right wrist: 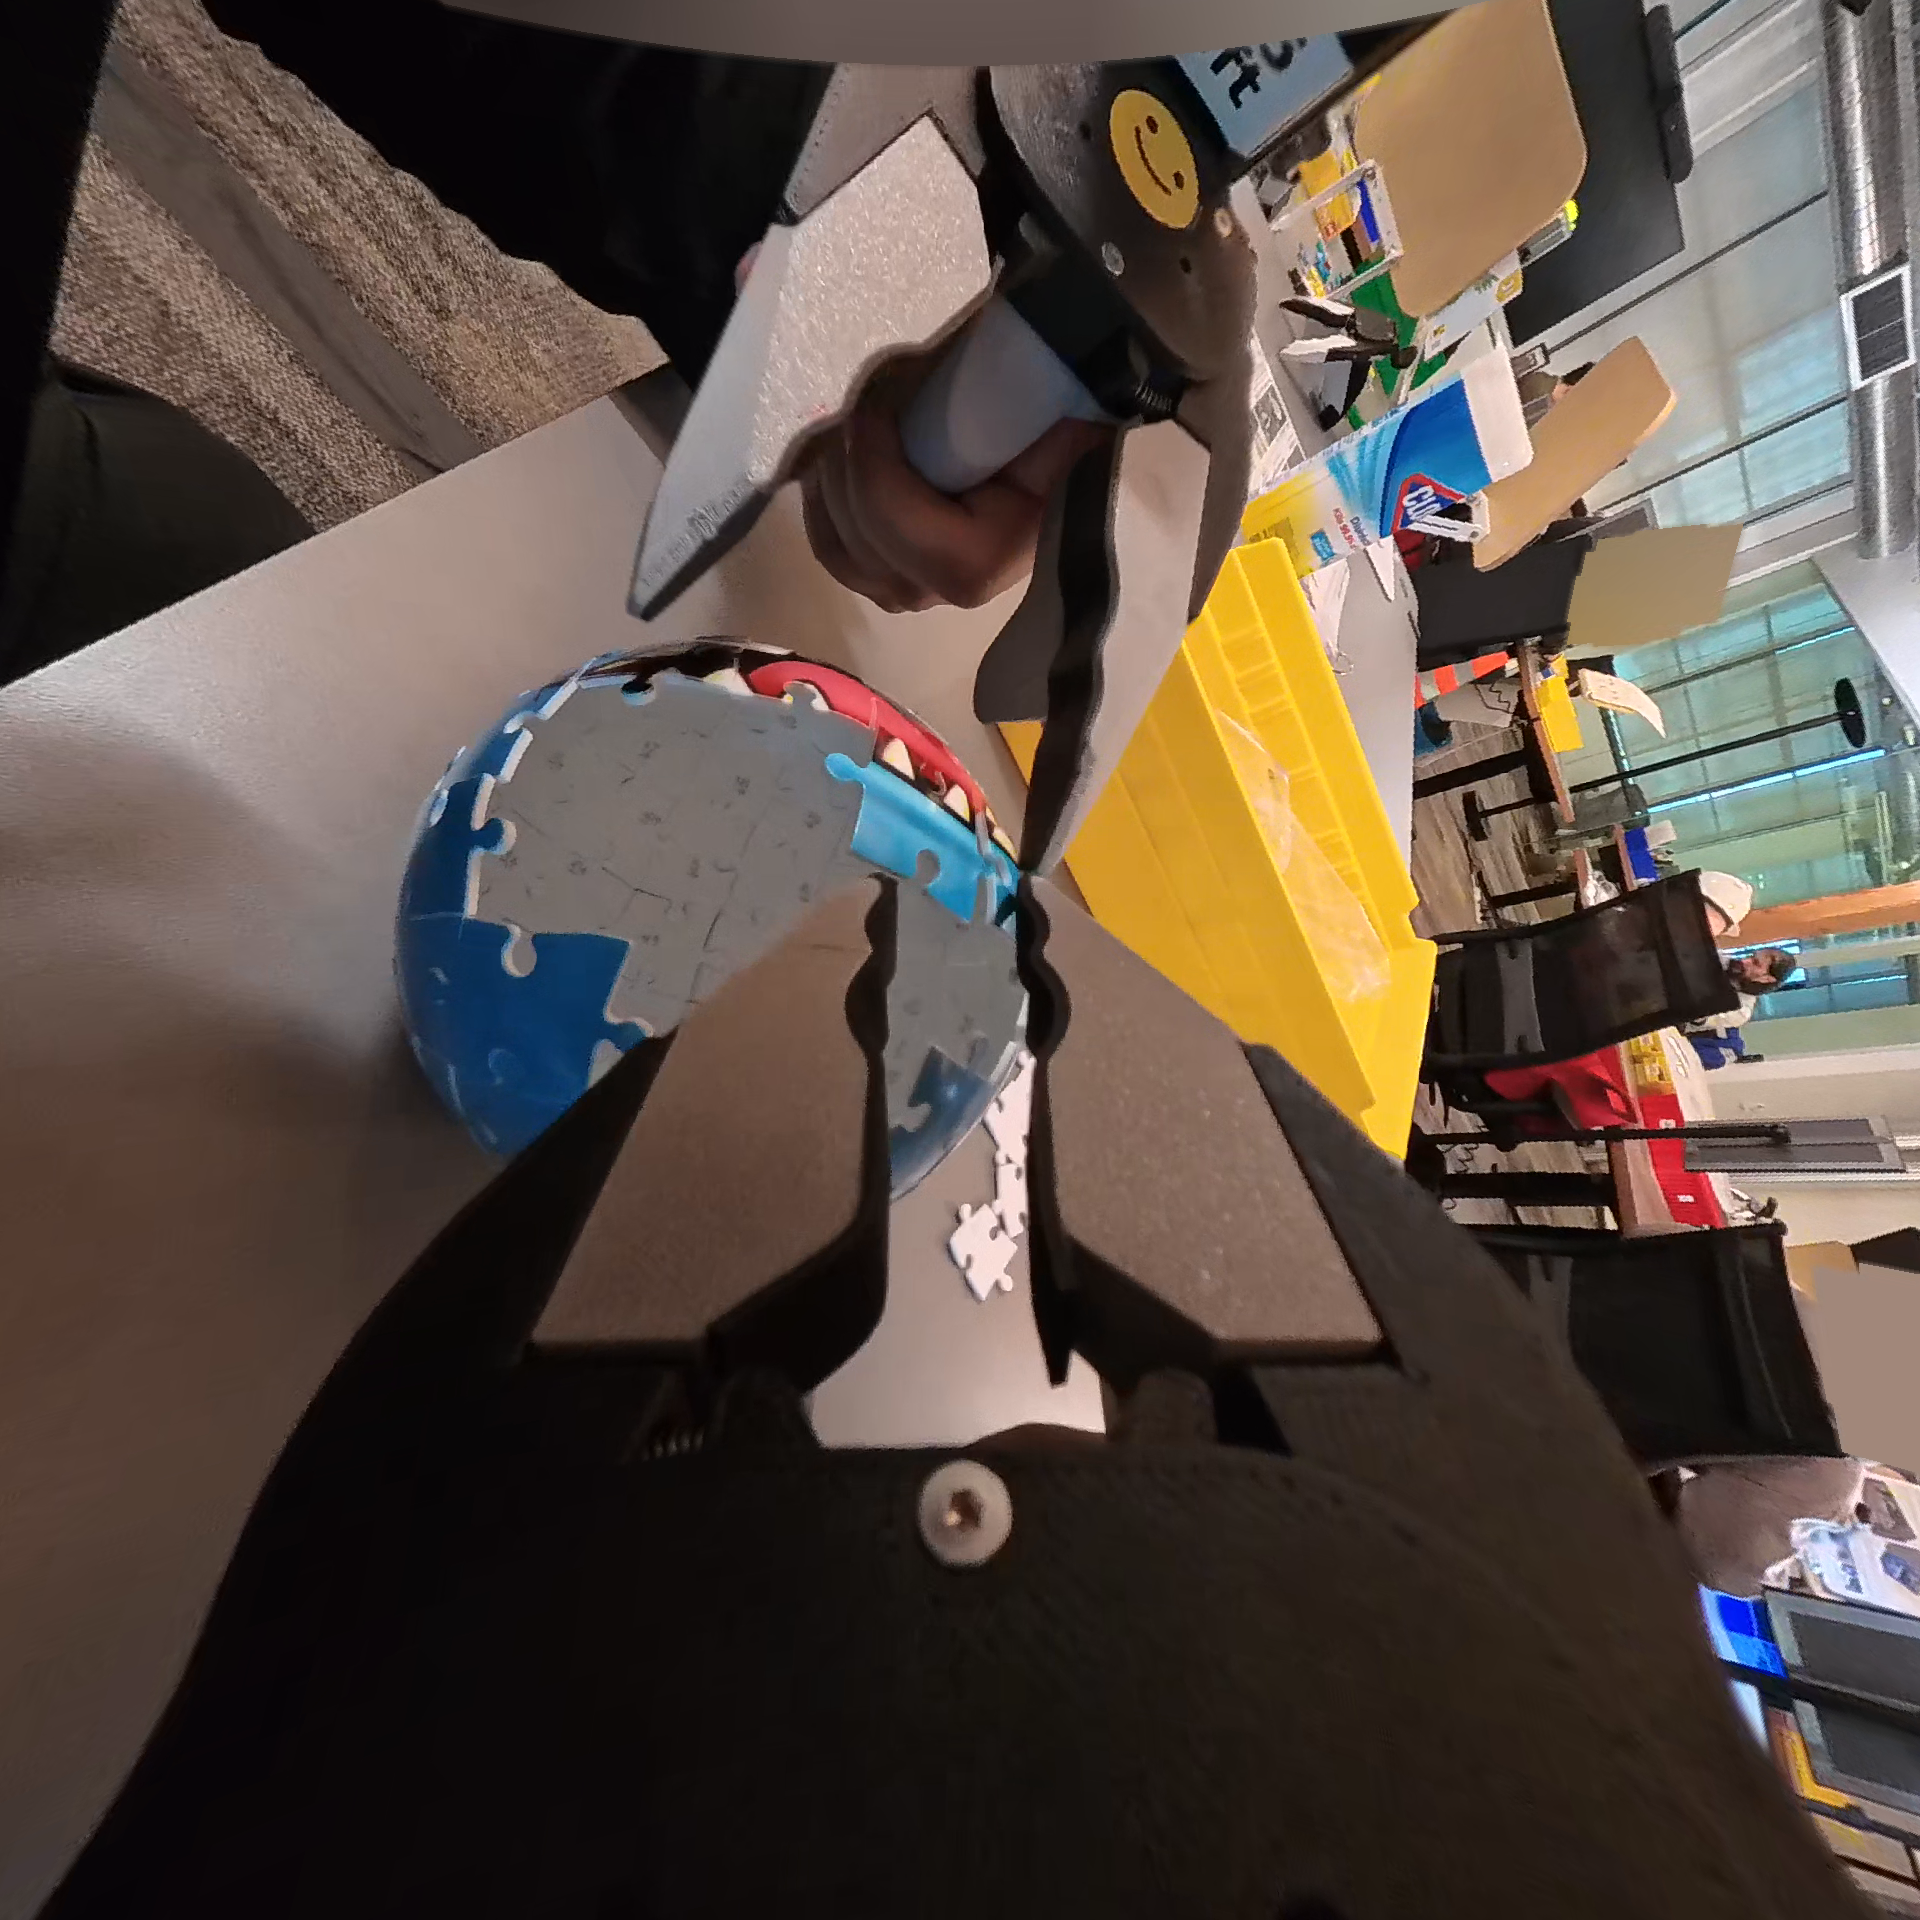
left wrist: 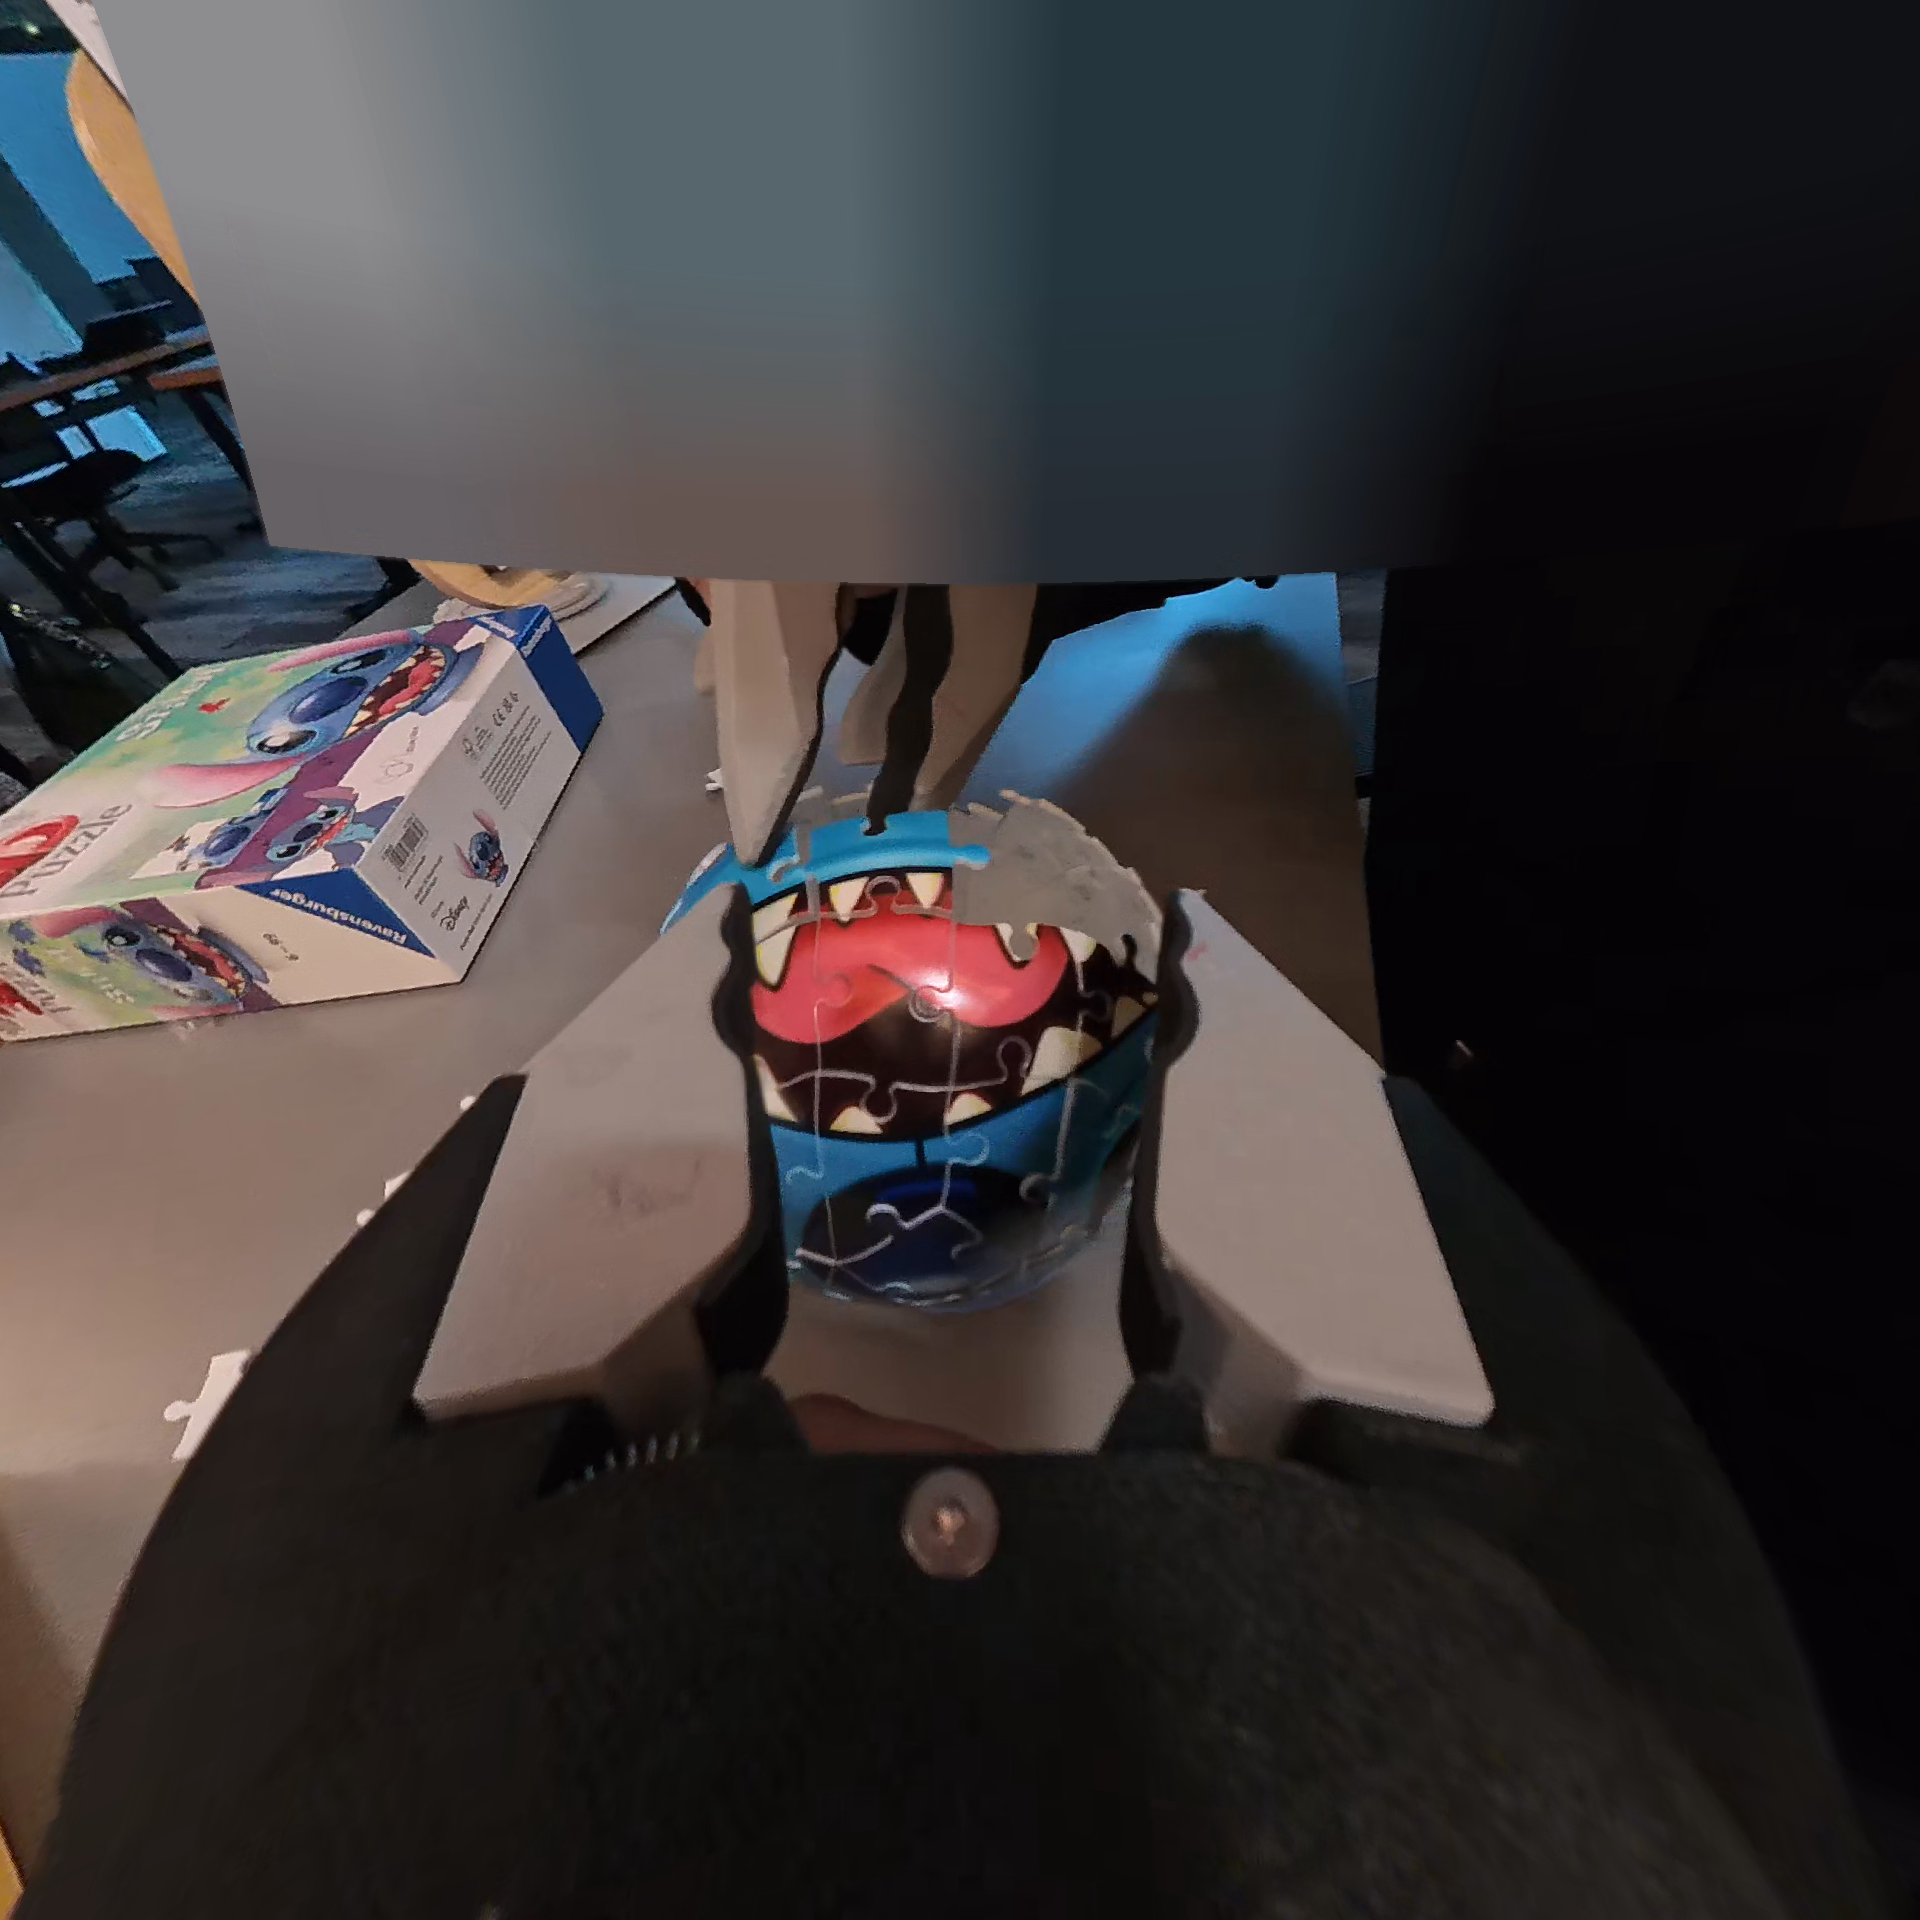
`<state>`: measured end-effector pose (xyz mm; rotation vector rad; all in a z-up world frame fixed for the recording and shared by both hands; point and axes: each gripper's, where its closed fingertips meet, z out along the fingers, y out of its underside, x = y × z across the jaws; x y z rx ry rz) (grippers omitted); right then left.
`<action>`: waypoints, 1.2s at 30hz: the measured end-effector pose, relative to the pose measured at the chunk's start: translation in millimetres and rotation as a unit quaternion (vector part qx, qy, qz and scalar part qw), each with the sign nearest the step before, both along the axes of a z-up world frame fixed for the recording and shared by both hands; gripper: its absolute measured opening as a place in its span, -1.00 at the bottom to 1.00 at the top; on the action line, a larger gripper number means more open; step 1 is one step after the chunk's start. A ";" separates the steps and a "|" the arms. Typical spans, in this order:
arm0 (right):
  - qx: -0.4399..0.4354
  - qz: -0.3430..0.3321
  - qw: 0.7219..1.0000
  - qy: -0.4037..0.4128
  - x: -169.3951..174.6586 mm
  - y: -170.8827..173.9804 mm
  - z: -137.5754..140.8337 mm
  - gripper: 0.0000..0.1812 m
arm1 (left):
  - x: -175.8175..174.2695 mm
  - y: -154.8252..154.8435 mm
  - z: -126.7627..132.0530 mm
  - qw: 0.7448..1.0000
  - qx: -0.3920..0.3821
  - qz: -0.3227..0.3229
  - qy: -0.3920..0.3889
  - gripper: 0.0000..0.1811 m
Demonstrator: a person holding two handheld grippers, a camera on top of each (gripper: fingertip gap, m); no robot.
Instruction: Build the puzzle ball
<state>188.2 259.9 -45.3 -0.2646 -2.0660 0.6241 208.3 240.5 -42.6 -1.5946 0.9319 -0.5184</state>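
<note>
The puzzle ball (left wrist: pixel 935 1091) is a part-built blue shell with a toothy red mouth, and it rests on the grey table (left wrist: pixel 260 1195). Its open side shows the grey inside (right wrist: pixel 665 831). My left gripper (left wrist: pixel 956 935) is shut on the ball, one finger on each side. It also shows in the right wrist view (right wrist: pixel 1039 644). My right gripper (right wrist: pixel 954 888) comes down on the upper rim and is closed narrowly on a light blue piece (right wrist: pixel 914 831) set in the rim. The piece (left wrist: pixel 894 847) and the right gripper (left wrist: pixel 831 821) also show in the left wrist view.
The puzzle box (left wrist: pixel 301 810) lies on the table left of the ball. Loose white pieces lie near the ball (right wrist: pixel 987 1236) and by the table edge (left wrist: pixel 203 1403). A yellow bin (right wrist: pixel 1247 831) stands just beyond the ball. A person's hand (right wrist: pixel 914 530) holds the left gripper.
</note>
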 end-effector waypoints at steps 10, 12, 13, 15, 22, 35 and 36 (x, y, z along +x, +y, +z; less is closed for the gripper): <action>0.014 0.003 1.000 0.022 -2.8 1.4 2.2 -0.86 | 0.2 -3.9 0.1 1.000 0.002 -0.018 0.012 -0.16; 0.011 0.005 1.000 0.025 -3.0 1.3 2.1 -0.86 | 0.7 -4.8 -0.4 1.000 0.002 -0.022 0.016 -0.15; 0.010 0.005 1.000 0.026 -3.2 1.3 2.1 -0.86 | 0.7 -5.0 -0.6 1.000 0.002 -0.024 0.018 -0.15; 0.009 0.005 1.000 0.028 -3.5 1.1 2.3 -0.86 | 0.5 -5.5 -0.7 0.999 0.001 -0.029 0.020 -0.14; -0.002 0.006 1.000 0.026 -4.9 1.6 2.7 -0.87 | -0.7 -6.6 -2.0 0.998 0.000 -0.046 0.030 -0.13; -0.009 0.011 1.000 0.017 -5.1 2.0 2.7 -0.87 | -2.2 -9.0 -0.5 0.996 -0.030 -0.073 0.051 -0.18; -0.010 0.011 1.000 0.016 -5.2 2.0 2.7 -0.86 | -2.7 -7.8 -0.4 0.996 -0.031 -0.070 0.056 -0.18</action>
